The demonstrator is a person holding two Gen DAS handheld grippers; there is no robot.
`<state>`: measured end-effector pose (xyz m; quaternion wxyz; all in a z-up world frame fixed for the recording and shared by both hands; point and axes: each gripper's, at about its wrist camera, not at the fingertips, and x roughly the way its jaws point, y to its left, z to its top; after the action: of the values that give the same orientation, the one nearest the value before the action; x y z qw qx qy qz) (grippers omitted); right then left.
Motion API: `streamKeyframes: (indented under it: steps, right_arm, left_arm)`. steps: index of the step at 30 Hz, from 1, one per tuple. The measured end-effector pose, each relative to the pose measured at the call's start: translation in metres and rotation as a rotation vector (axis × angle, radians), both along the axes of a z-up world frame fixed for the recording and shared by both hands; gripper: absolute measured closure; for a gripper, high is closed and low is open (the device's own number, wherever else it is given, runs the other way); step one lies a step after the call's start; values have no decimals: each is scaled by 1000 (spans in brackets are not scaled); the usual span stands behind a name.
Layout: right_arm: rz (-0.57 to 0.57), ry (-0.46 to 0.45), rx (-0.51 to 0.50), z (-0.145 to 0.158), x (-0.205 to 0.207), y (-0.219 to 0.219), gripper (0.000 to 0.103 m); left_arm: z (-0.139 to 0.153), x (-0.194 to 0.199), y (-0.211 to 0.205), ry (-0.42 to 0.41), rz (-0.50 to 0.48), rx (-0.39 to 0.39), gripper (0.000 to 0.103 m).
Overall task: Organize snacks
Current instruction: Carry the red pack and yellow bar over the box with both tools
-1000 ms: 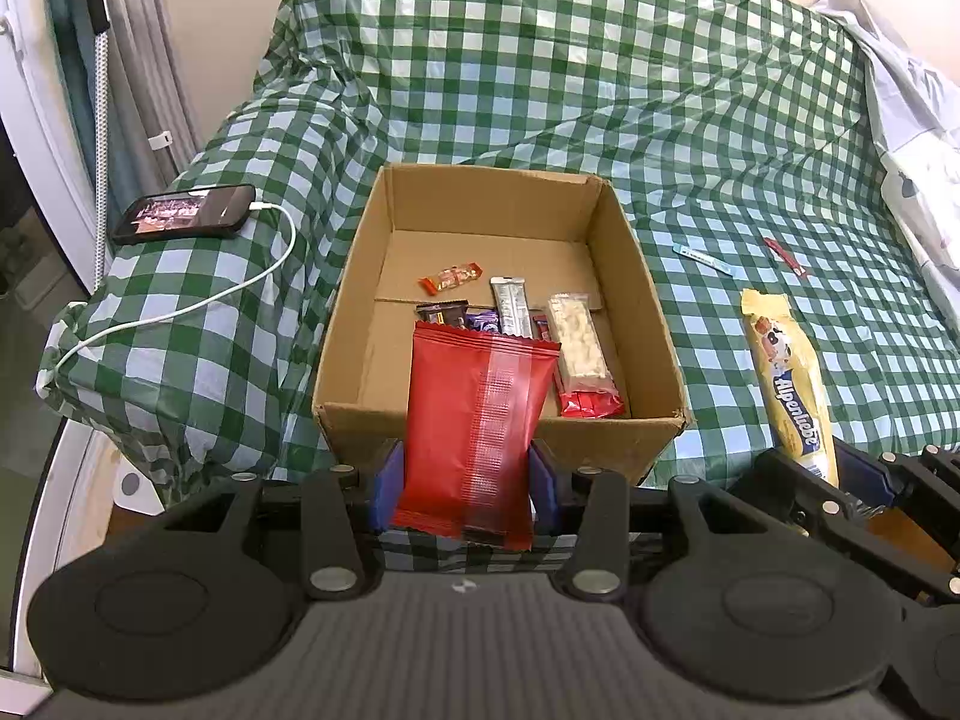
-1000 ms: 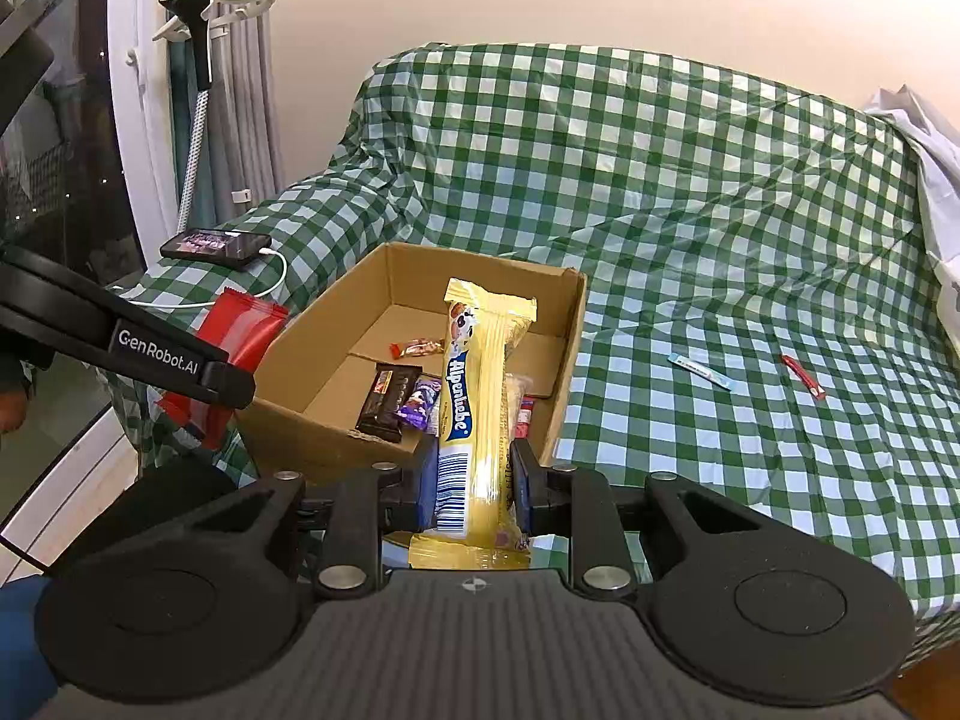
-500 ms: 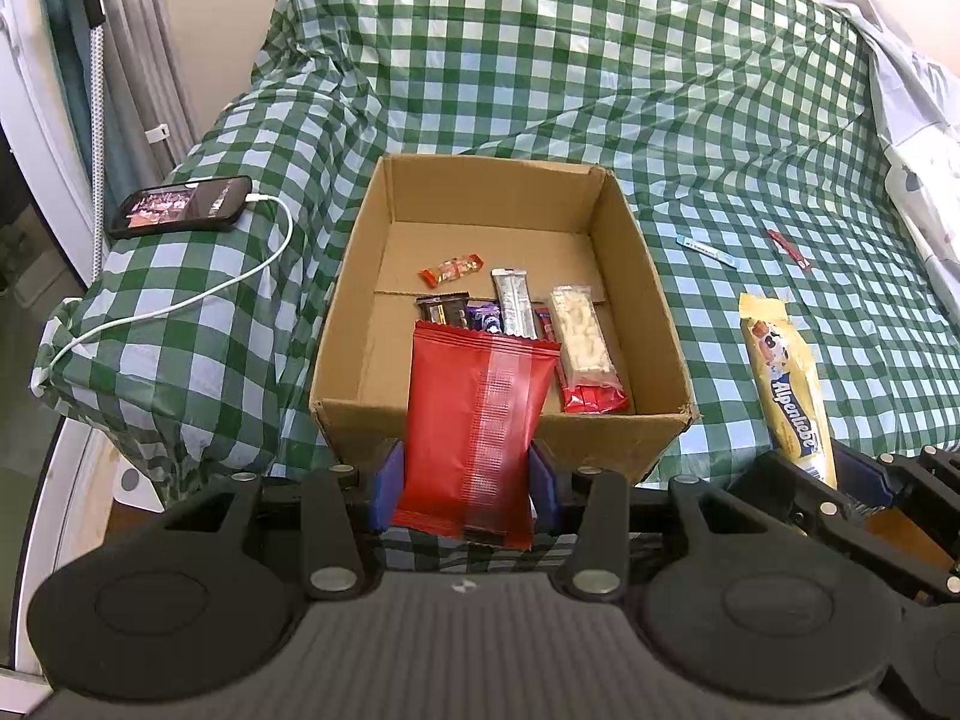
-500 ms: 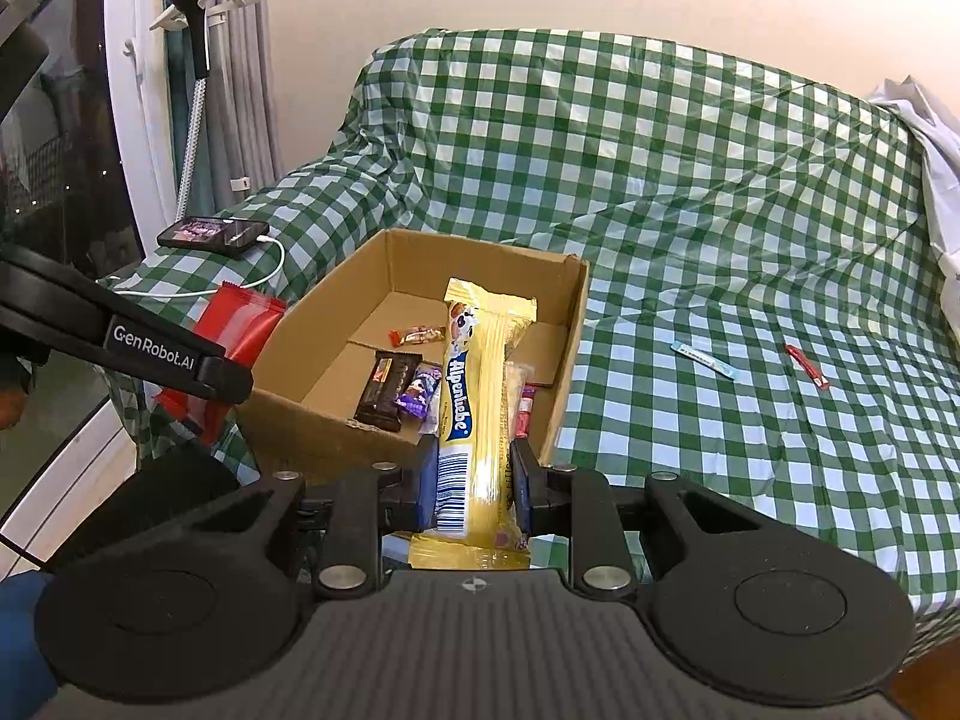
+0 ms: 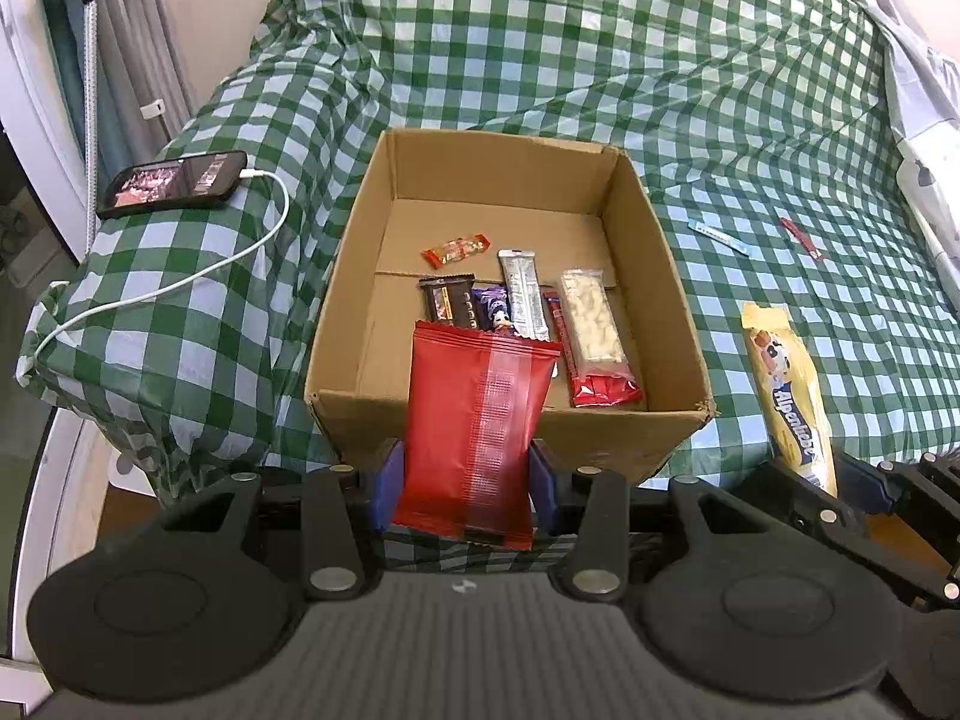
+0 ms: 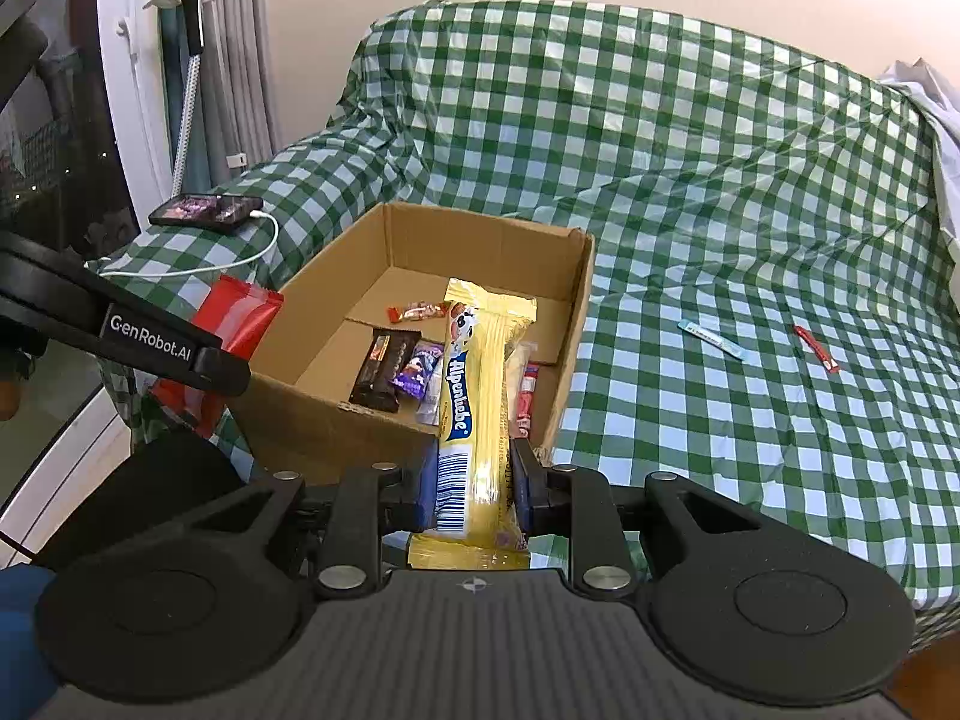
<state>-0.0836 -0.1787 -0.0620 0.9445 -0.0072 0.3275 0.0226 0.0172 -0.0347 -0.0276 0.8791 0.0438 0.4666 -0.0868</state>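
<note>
My left gripper is shut on a red snack pouch, held upright just in front of the near wall of an open cardboard box. The box holds several snack bars, among them a white nut bar and a dark chocolate bar. My right gripper is shut on a long yellow Alpenliebe packet, held at the box's near right corner. The pouch and left gripper arm also show in the right wrist view; the packet shows in the left wrist view.
The box sits on a sofa under a green checked cover. A blue stick sachet and a red one lie on the seat to the right. A phone on a white cable rests on the left armrest.
Both grippers have moved a little closer to the box, still holding their snacks. The box and its contents have not moved.
</note>
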Motion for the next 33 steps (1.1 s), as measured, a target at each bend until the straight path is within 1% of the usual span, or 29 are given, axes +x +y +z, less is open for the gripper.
streamKeyframes:
  steps: [9, 16, 27, 33]
  right_arm:
    - [-4, 37, -7, -5, 15, -2, 77]
    - [-20, 50, -6, -8, 32, -3, 77]
    - [-5, 52, -6, -6, 68, -1, 77]
    - [3, 58, 4, -8, 100, -1, 77]
  left_arm:
    - [-7, 17, 3, 19, 15, -9, 54]
    - [-6, 34, 9, 14, 29, -21, 54]
    - [0, 84, 23, -15, 80, -35, 54]
    - [-9, 116, 18, 1, 78, -30, 54]
